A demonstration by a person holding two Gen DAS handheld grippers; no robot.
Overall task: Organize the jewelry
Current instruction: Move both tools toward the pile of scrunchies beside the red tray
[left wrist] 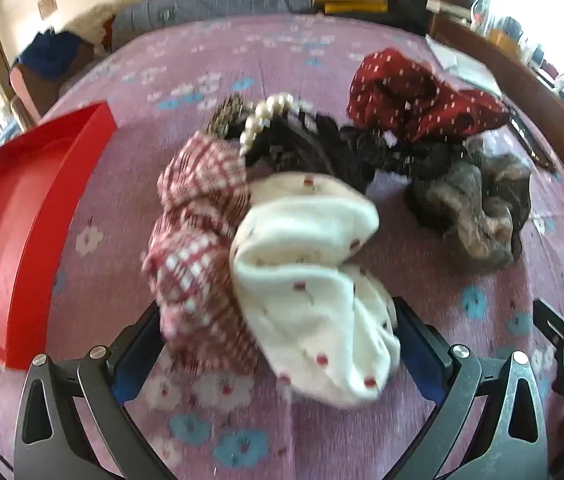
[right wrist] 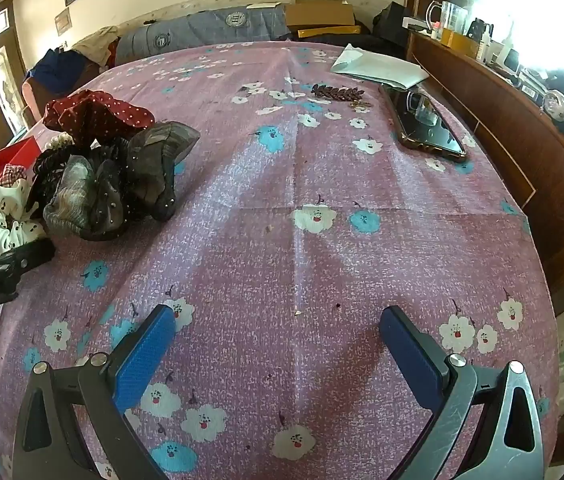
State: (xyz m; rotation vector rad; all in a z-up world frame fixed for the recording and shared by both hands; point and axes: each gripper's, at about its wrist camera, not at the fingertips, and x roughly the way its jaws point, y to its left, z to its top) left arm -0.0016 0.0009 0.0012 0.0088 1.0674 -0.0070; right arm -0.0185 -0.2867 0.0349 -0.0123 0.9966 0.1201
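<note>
Left fingers (left wrist: pixel 418 344) spread wide, straddling white scrunchie (left wrist: pixel 310 280) and plaid scrunchie (left wrist: pixel 198 240), not clamped. Right gripper (right wrist: pixel 278 340) open, empty, hovering low over bare bedsheet (right wrist: pixel 302 200). Scrunchies: light, soft, squashy; I'd pinch the bunched fabric ring. Farther: pearl bracelet (left wrist: pixel 262 122) on pile, probably slippery, snaggy. Red tray (left wrist: pixel 22 216) left. Hair clip (right wrist: pixel 338 93) far right.

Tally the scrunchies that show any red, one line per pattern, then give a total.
Red-and-white check scrunchie: 1
White scrunchie with red cherries: 1
Dark red scrunchie with white dots: 1
Total: 3
</note>
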